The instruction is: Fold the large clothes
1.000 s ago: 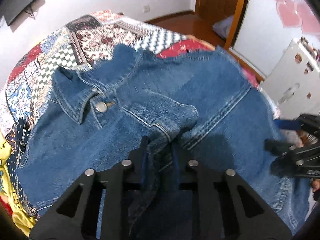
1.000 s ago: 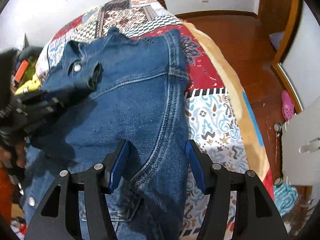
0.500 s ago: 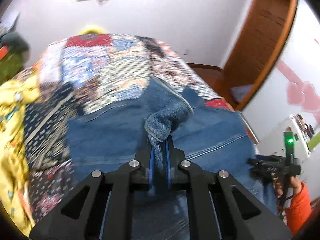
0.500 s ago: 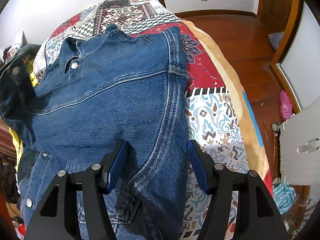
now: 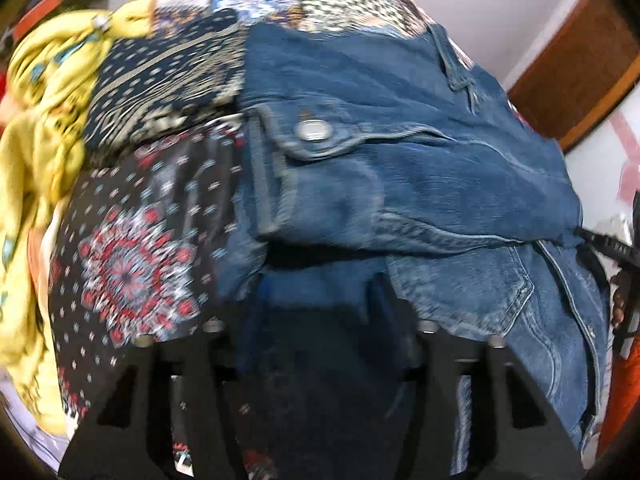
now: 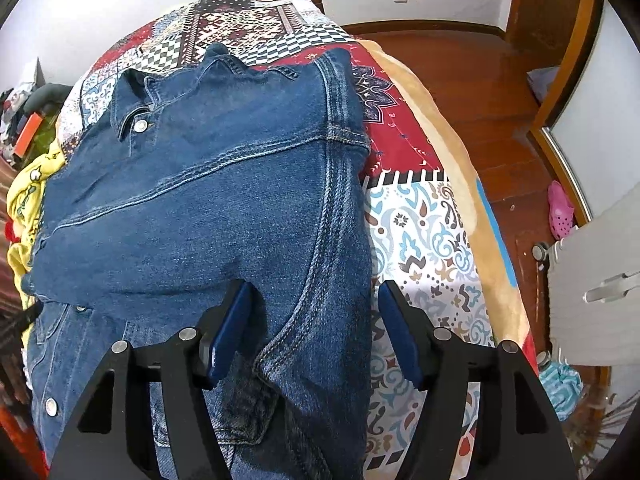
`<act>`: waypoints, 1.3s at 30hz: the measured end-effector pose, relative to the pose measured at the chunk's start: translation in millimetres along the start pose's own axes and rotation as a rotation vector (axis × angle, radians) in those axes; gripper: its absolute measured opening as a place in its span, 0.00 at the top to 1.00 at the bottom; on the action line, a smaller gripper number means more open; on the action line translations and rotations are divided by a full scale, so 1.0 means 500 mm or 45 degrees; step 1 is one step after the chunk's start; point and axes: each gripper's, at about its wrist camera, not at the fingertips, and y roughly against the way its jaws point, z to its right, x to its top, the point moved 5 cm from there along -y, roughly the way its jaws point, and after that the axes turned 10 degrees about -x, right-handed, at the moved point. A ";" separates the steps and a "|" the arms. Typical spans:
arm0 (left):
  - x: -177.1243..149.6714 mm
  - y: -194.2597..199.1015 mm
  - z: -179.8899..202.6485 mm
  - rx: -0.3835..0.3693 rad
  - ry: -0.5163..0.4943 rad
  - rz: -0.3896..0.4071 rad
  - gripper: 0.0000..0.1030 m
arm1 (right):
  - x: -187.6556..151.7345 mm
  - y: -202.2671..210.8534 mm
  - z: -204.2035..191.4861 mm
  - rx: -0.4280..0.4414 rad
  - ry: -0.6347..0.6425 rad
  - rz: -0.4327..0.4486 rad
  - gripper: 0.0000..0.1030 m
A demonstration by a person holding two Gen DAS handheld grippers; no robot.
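Denim jacket [image 6: 208, 216] lies on bed quilt [image 6: 424, 240], bare quilt along its right edge. Right tool [image 6: 314, 336] gapes above it. Left tool [image 5: 316, 320] blurred, fingers apart; grip unclear.

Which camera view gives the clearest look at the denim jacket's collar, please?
The right wrist view: the denim jacket lies sharp and spread on the bed, its collar and button plainly visible. The left wrist view is motion-blurred and too close, showing only a folded cuff with a button.

Blue denim jacket [image 6: 208, 208] lies partly folded, collar buttoned, on the bed.
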 end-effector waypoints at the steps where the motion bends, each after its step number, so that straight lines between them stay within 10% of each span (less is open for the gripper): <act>1: 0.000 0.013 -0.011 0.000 0.013 0.003 0.46 | 0.001 0.002 -0.001 -0.003 0.002 -0.005 0.40; 12: 0.157 0.110 -0.083 0.099 -0.022 0.142 0.40 | 0.096 0.072 -0.013 0.064 -0.011 0.156 0.40; 27: 0.322 -0.098 -0.121 -0.131 0.151 0.035 0.40 | 0.225 -0.099 0.005 0.111 -0.169 0.029 0.40; 32: 0.354 -0.110 -0.129 -0.158 0.154 0.083 0.40 | 0.237 -0.102 -0.016 0.130 -0.138 0.079 0.58; 33: 0.361 -0.111 -0.131 -0.169 0.166 0.098 0.41 | 0.243 -0.104 -0.017 0.105 -0.131 0.085 0.63; 35: 0.375 -0.109 -0.127 -0.200 0.162 0.122 0.76 | 0.250 -0.108 -0.016 0.060 -0.126 0.088 0.78; 39: 0.383 -0.097 -0.093 -0.136 0.075 0.135 0.89 | 0.262 -0.088 -0.017 0.057 -0.118 0.114 0.86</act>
